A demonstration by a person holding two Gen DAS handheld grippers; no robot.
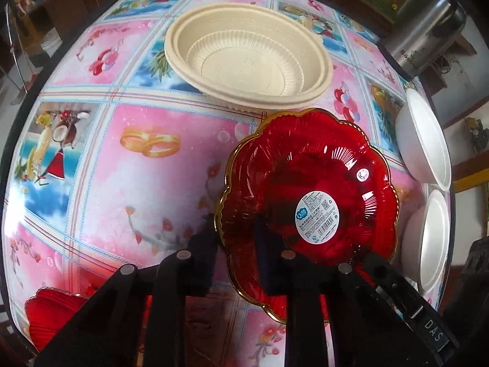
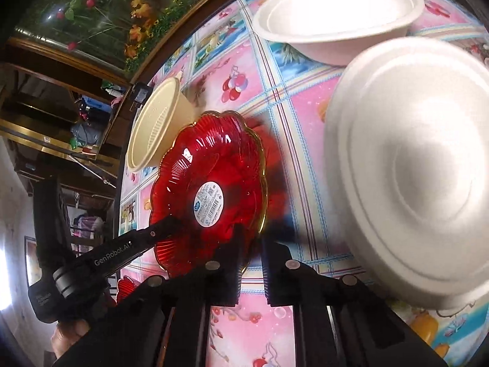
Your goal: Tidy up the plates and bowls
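Note:
A clear red scalloped plate (image 1: 308, 189) with a gold rim and a round white sticker lies on the flowered tablecloth. My left gripper (image 1: 235, 232) is shut on its near-left rim, with one finger showing through the red plastic. My right gripper (image 2: 252, 250) is shut on the opposite rim of the red plate (image 2: 211, 183). The left gripper's black body (image 2: 128, 250) reaches the plate from the left in the right wrist view. A beige ribbed bowl (image 1: 247, 52) stands just behind the plate.
Two white bowls (image 1: 424, 143) (image 1: 434, 238) sit at the table's right edge. One white bowl (image 2: 409, 168) is upside down beside my right gripper, another (image 2: 336, 15) stands upright behind it. A red stack (image 1: 52, 315) lies near left. A steel flask (image 1: 428, 30) stands far right.

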